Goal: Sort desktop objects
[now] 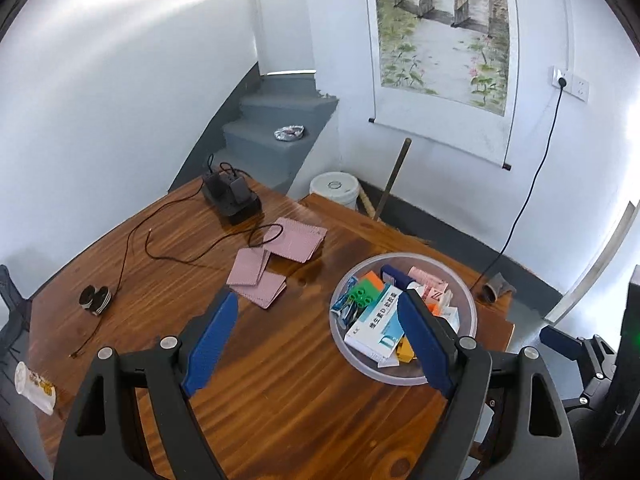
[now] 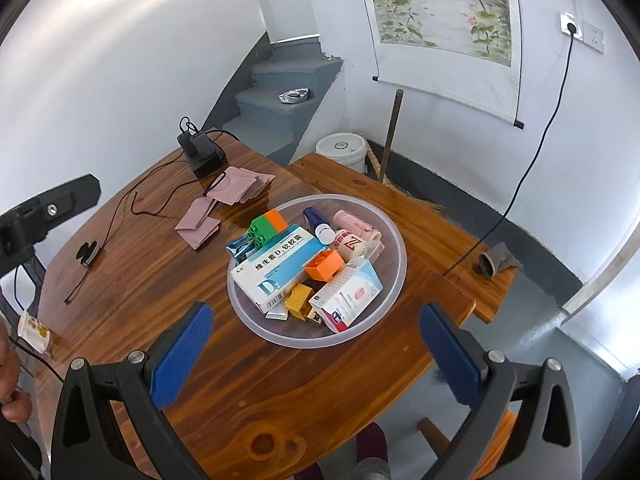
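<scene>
A clear plastic bowl (image 2: 394, 240) stands on the wooden table (image 2: 168, 280), filled with medicine boxes, toy bricks and small bottles. A white and blue medicine box (image 2: 276, 268) lies across its middle, with a green and orange brick (image 2: 268, 226) behind it and a pink-labelled box (image 2: 348, 296) at the front. My right gripper (image 2: 316, 320) hovers open above the table's near side, nothing between its fingers. My left gripper (image 1: 318, 298) is also open and empty, its right finger (image 1: 424, 344) in front of the bowl (image 1: 466, 296).
Pink cloth swatches (image 1: 280, 252) lie behind the bowl, beside a black charger block (image 1: 232, 196) with trailing cables. A small black clip (image 1: 95, 299) and a wrapped packet (image 1: 34, 386) sit at the left edge. A grey cloth (image 2: 498, 264) lies far right. A bucket and broom stand by the wall.
</scene>
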`<state>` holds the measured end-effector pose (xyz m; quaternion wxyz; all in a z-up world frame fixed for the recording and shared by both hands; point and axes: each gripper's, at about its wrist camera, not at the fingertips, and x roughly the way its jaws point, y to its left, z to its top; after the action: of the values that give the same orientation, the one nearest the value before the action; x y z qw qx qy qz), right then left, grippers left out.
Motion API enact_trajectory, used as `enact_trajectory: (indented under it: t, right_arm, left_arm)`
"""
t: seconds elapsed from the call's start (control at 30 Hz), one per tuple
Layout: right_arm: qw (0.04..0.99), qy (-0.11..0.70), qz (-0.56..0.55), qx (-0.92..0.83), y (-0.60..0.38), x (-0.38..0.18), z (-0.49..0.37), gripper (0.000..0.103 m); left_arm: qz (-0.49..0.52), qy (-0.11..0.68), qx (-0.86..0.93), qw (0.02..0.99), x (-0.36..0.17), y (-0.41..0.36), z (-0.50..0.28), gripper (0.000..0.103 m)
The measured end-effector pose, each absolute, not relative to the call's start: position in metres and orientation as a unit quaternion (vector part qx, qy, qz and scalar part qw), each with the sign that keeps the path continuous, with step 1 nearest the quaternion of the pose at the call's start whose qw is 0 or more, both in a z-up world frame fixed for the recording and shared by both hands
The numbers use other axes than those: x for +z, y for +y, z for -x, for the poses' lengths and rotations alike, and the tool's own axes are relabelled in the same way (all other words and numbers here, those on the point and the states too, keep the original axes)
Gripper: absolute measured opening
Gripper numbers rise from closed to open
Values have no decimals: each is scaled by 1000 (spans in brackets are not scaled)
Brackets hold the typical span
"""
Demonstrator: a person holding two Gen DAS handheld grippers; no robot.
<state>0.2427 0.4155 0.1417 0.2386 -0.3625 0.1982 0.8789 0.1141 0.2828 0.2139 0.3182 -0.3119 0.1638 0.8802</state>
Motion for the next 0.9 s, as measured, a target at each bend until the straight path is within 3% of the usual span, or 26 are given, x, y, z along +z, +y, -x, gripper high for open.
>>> enact_trajectory:
  t: [0.3,0.9]
  right_arm:
    - [236,205,366,876,423,141,-244,103]
    - [217,224,386,868,456,125,-240,103]
  left_arm:
    - [372,168,853,326,194,295,-108,85]
    - [391,205,828,347,177,345,-115,85]
